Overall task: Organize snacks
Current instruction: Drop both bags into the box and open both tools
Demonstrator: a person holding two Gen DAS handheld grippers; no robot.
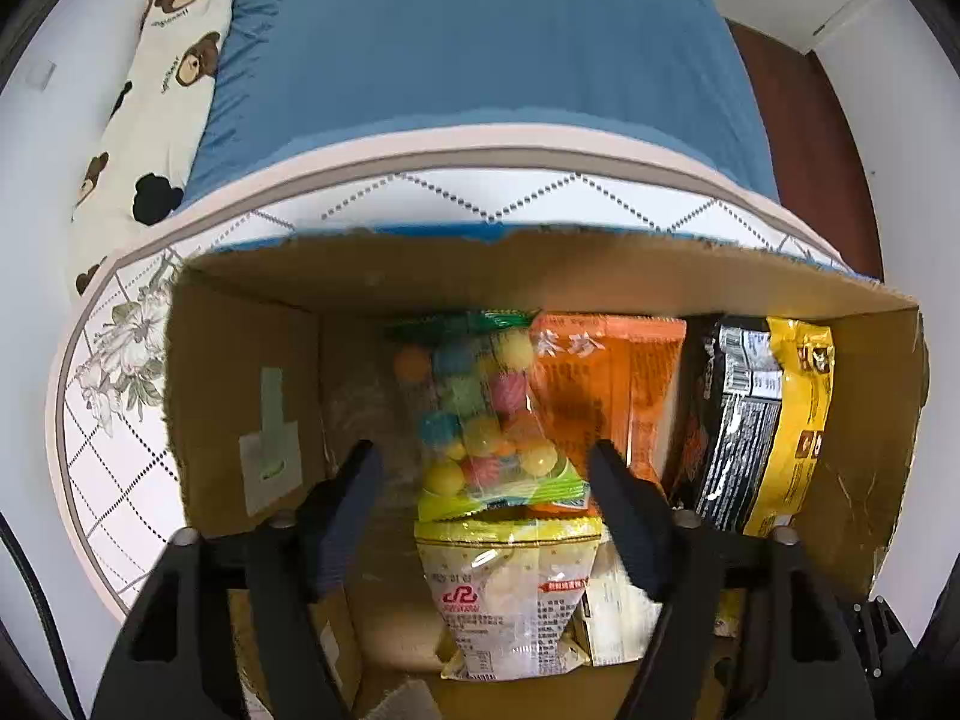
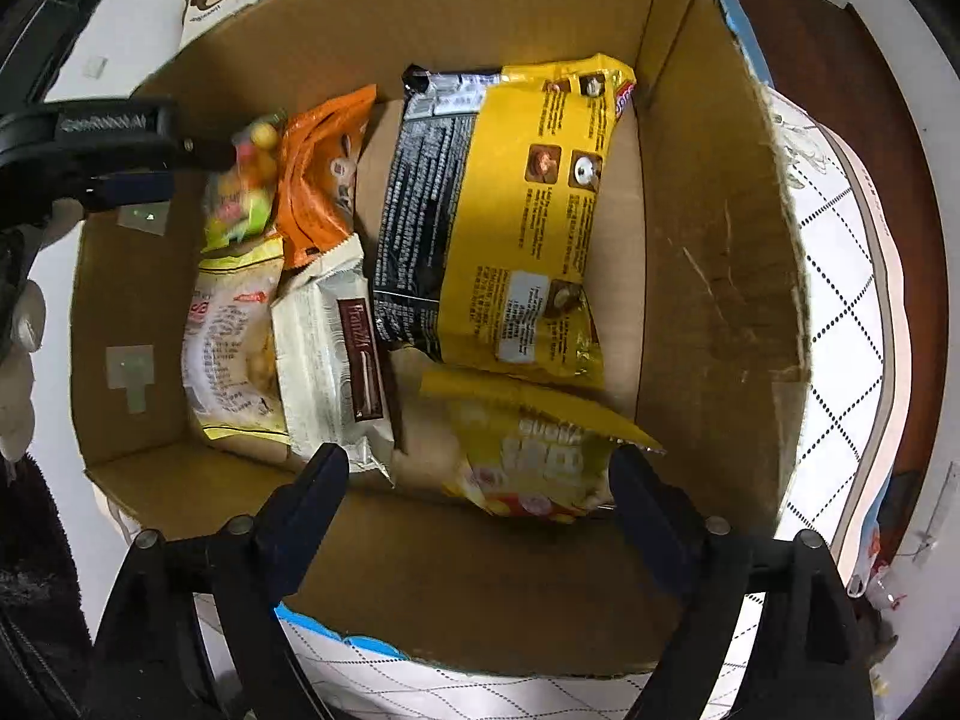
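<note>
A cardboard box (image 2: 720, 240) holds several snack bags. In the left wrist view my left gripper (image 1: 483, 462) is open over the box, with a clear bag of coloured candy balls (image 1: 480, 414) between its fingers; I cannot tell if they touch it. An orange bag (image 1: 606, 384), a yellow-black bag (image 1: 762, 414) and a pale bag (image 1: 510, 600) lie beside it. In the right wrist view my right gripper (image 2: 480, 468) is open above a small yellow bag (image 2: 534, 462). The big yellow-black bag (image 2: 498, 210), a white wafer pack (image 2: 336, 348) and the left gripper (image 2: 144, 150) also show.
The box (image 1: 252, 390) stands on a quilted white mattress (image 1: 420, 198) with blue sheets (image 1: 480, 30). A bear-print pillow (image 1: 156, 90) lies at the far left. Dark wooden floor (image 2: 828, 42) lies beyond the bed.
</note>
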